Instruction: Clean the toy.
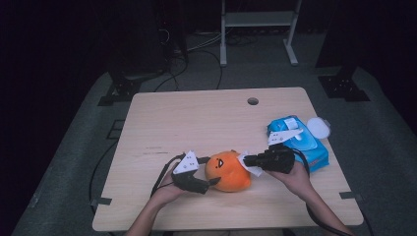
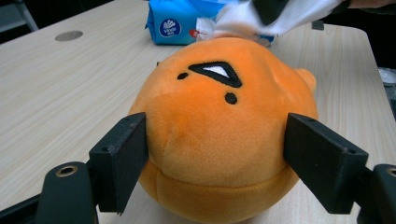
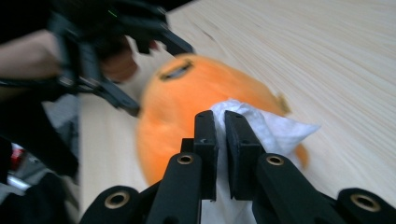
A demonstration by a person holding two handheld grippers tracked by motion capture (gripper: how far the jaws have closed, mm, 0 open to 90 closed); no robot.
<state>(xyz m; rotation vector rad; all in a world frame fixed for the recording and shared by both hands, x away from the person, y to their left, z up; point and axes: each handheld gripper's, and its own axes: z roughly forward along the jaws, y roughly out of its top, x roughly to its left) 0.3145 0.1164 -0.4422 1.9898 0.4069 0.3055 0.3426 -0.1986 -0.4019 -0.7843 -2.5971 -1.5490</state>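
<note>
A round orange plush toy (image 1: 227, 172) with a stitched face lies near the table's front edge. My left gripper (image 1: 209, 173) sits at the toy's left side. In the left gripper view its two black jaws press against both flanks of the plush toy (image 2: 219, 121); the left gripper (image 2: 217, 127) is shut on it. From the right, my right gripper (image 1: 247, 160) holds a crumpled white wipe (image 1: 252, 168) against the toy's top. The right gripper view shows the right gripper (image 3: 219, 122) shut on the wipe (image 3: 275, 128), with the plush toy (image 3: 187, 98) behind.
A blue pack of wet wipes (image 1: 302, 142) lies at the table's right edge, with a white lid (image 1: 318, 127) beside it. The wooden table (image 1: 196, 118) has a cable hole (image 1: 253, 101) near its far edge. Dark floor, cables and a white stand lie beyond.
</note>
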